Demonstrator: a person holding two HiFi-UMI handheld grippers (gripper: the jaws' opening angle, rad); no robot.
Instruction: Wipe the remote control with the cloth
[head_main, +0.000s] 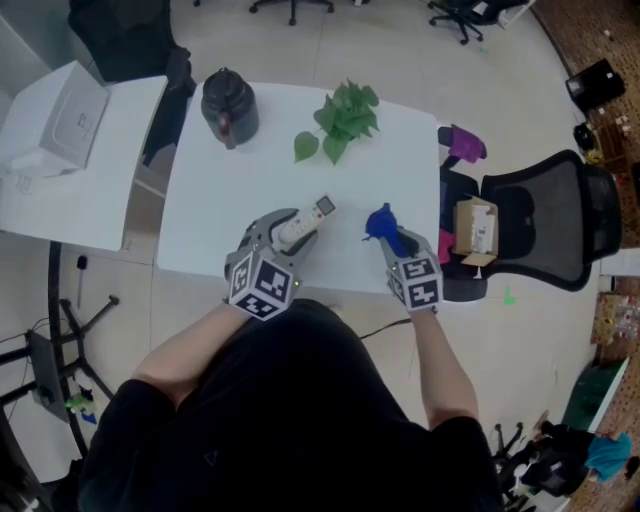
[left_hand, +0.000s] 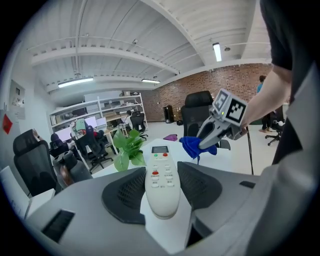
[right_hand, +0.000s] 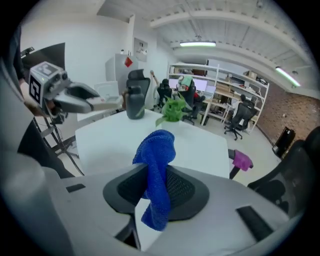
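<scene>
A white remote control (left_hand: 161, 176) with red and green buttons lies lengthwise between the pads of my left gripper (left_hand: 161, 192), which is shut on it above the white table (head_main: 240, 190). In the head view the remote (head_main: 305, 222) sticks out of the left gripper (head_main: 285, 232) near the table's front edge. A blue cloth (right_hand: 156, 170) hangs bunched between the pads of my right gripper (right_hand: 157, 192), lifted off the tabletop. The cloth (head_main: 385, 228) and right gripper (head_main: 397, 245) are just right of the remote. From the left gripper view the cloth (left_hand: 196, 146) dangles beyond the remote's tip.
A dark kettle (head_main: 229, 105) stands at the table's back left and a green leafy plant (head_main: 342, 118) at the back middle. A black office chair (head_main: 530, 230) holding a cardboard box (head_main: 475, 230) is right of the table. A second white table (head_main: 70, 170) sits to the left.
</scene>
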